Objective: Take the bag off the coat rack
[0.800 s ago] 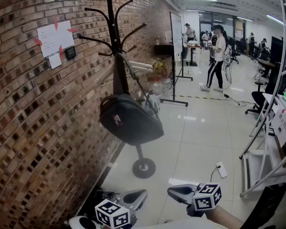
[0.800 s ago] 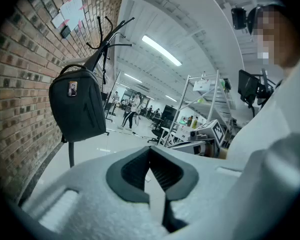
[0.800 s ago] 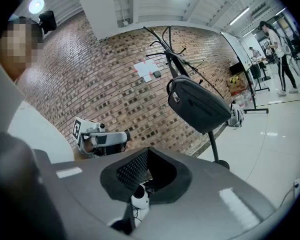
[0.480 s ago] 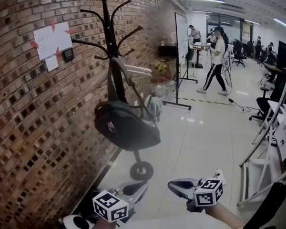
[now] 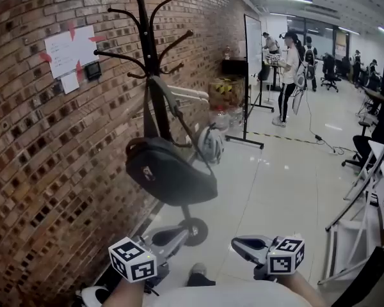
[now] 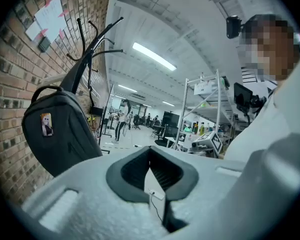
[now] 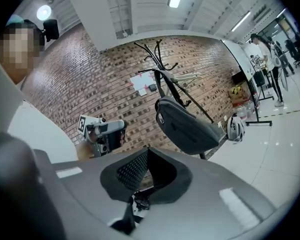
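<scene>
Bag contact: none yet; both grippers are hanging low, well short of it.
Left gripper (image 6: pixel 150 153): jaws are sitting together at the tips, nothing between them; it is pointing up toward the bag's lower side.
Right gripper (image 7: pixel 147 154): jaws are likewise resting closed and empty; it is riding beside the left one, apart from it.
Bag (image 5: pixel 171 170): dark and rounded, it is hanging by its strap (image 5: pixel 156 104) from the coat rack (image 5: pixel 147 40), with its body leaning out from the pole.
Coat rack: it is standing upright just beside the brick wall (image 5: pixel 32 158). The strap is running up to the hook cluster, but which hook is carrying it I cannot tell.
Behind: a pale helmet (image 5: pixel 210 144) is hanging just past the bag, possibly on the same rack.
Step in hand: judging the approach is only beginning.
Doing it well: jaws are needing to open before the reach. One gripper should be aiming for the strap high, near the hooks, and the other supporting the bag's body from below. The strap should be lifted up and over the hook tip, not pulled outward.
Risk: a sideways tug is likely tipping the rack or snagging the helmet.
</scene>
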### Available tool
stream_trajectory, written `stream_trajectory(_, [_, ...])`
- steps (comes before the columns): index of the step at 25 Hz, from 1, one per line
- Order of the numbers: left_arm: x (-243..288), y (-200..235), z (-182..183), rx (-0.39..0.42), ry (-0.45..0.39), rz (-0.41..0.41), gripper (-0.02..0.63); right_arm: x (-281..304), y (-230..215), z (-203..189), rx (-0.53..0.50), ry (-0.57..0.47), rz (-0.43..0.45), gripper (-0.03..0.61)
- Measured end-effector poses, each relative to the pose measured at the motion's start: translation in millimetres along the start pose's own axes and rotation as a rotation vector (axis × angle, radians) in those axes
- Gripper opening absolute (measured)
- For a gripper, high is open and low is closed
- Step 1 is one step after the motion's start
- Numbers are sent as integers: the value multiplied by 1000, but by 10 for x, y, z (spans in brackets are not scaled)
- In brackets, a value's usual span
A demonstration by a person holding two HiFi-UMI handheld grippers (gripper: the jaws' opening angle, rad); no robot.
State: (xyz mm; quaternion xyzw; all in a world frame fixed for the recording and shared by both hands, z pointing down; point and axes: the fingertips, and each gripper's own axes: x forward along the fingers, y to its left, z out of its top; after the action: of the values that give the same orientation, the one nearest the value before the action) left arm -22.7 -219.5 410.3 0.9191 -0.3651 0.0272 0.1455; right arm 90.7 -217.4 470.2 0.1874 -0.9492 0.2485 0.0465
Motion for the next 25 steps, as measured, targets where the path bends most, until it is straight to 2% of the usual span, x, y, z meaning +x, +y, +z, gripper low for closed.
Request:
stream_trajectory(4, [-56, 589, 543, 58, -77, 57, 3, -62, -273, 164, 0, -39, -70, -2])
stream_trajectory(8, [-40, 1117, 1100, 120, -153, 119, 36, -54, -609, 228, 26, -37, -126, -2])
stream_trajectory(12, [126, 1545, 1579, 234, -154, 153, 159, 148, -907, 489, 30, -60, -134, -2])
stream_trajectory(15, [265, 1923, 1871, 279, -144, 173, 262, 403, -1101, 738, 20, -65, -128, -2])
stream_trajectory(16, [298, 2055, 1968, 289, -144, 181, 276, 494, -1155, 800, 18, -61, -125, -2])
stream_trajectory(20, [414, 2581, 2343, 305, -152, 196, 337, 879, -1343, 951, 18, -37, -101, -2])
stream_trajectory(21, [455, 2707, 2410, 296, -155, 194, 370, 971, -1382, 966, 20, -30, -93, -2])
stream_trajectory(23, [553, 2921, 2483, 274, -151, 179, 508, 1134, -1443, 975, 24, -12, -77, -2])
stream_trajectory(25, [665, 3063, 2506, 276, -126, 156, 531, 1273, -1504, 968, 31, 8, -66, -2])
